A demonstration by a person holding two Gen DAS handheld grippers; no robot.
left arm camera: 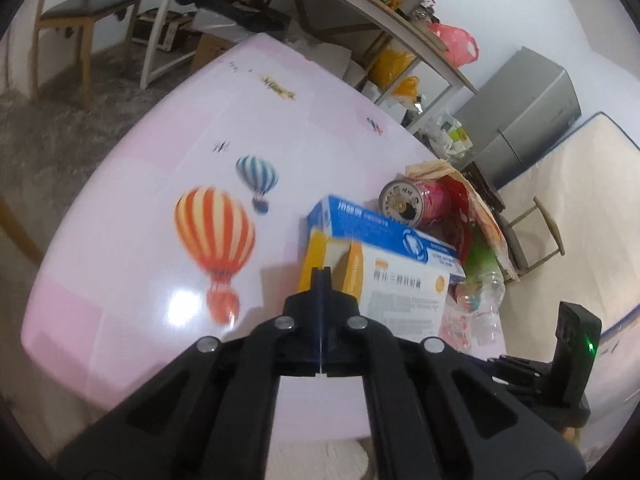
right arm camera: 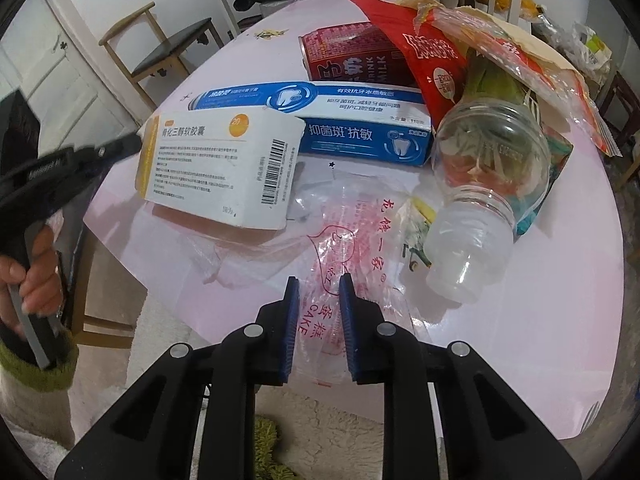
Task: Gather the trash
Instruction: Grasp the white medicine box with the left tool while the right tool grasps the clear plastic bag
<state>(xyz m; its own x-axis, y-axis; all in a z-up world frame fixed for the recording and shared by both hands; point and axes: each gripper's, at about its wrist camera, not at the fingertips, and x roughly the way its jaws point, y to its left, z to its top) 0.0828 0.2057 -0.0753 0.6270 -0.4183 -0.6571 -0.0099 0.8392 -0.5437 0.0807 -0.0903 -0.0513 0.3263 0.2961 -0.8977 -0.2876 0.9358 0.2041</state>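
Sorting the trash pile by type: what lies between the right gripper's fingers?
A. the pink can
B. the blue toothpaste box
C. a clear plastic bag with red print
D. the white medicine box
C: the right gripper straddles the clear plastic bag with red print.

A glossy pink worktop printed with striped hot-air balloons carries a heap of rubbish at one edge. A clear crumpled plastic bag with red lettering lies flat on it. Beside it lie a long blue-and-white cardboard toothpaste box, a red drink can on its side and a clear plastic bottle on its side.
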